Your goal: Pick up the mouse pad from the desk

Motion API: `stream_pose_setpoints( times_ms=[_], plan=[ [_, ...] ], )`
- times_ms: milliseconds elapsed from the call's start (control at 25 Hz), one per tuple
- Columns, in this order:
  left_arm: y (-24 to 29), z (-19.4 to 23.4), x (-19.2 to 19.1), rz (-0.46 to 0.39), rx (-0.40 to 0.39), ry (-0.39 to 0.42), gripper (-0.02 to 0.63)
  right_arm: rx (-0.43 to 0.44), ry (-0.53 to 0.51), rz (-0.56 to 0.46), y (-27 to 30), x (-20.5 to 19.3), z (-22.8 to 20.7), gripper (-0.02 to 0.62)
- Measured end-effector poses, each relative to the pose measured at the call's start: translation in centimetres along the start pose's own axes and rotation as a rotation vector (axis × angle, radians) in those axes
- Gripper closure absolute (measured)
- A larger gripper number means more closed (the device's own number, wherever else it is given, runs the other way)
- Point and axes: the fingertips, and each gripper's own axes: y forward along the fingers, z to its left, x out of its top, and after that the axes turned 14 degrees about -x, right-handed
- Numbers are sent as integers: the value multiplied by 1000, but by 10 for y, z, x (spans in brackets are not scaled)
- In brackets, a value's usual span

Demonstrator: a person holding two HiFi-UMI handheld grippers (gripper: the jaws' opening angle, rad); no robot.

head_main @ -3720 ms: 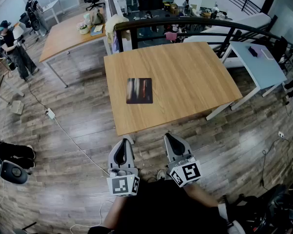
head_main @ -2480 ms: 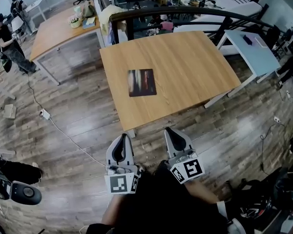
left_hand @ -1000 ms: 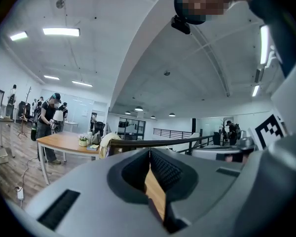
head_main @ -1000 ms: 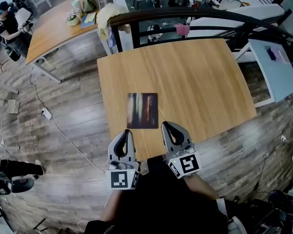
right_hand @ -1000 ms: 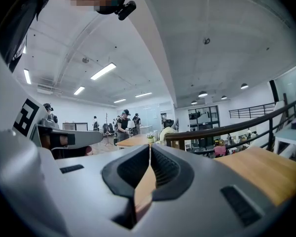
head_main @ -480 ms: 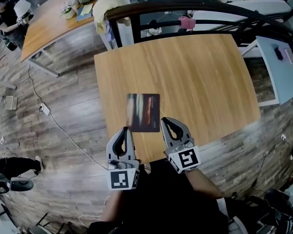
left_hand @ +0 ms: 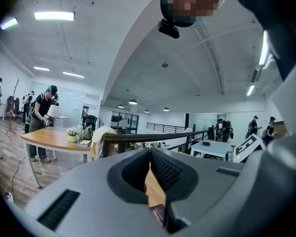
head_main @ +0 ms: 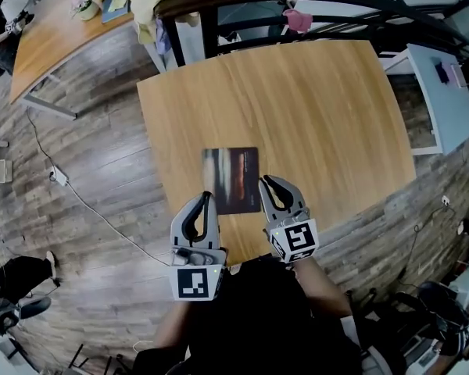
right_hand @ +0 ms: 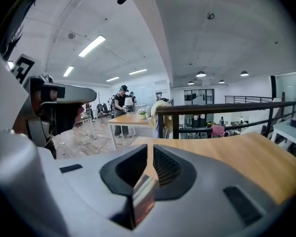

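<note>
I see mouse pad (head_main: 230, 180) flat on table (head_main: 328, 108), near near edge. Left hand-held gripper (head_main: 205, 200) by its near-left corner, right hand-held gripper (head_main: 266, 181) by its right edge. Both jaws pressed together, gripping nothing.

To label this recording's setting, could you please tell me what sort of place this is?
Probably an open-plan office or workshop: several tables like this wooden desk, a dark railing behind it, and strip lights on the high ceiling.
</note>
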Motion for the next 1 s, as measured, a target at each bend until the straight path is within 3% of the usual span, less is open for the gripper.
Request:
stream_pose_setpoints(
  times_ms=[80, 320, 720, 1000],
  plan=[
    [5, 7, -3, 10, -8, -15, 581, 0, -8, 39, 13, -12, 1, 498],
    [19, 23, -4, 6, -27, -40, 581, 5, -61, 173, 52, -61, -1, 405],
    [40, 33, -12, 21, -50, -58, 581, 30, -121, 397, 99, -143, -8, 377],
    [51, 42, -18, 34, -51, -68, 581, 52, -166, 502, 125, -176, -11, 364]
  ],
)
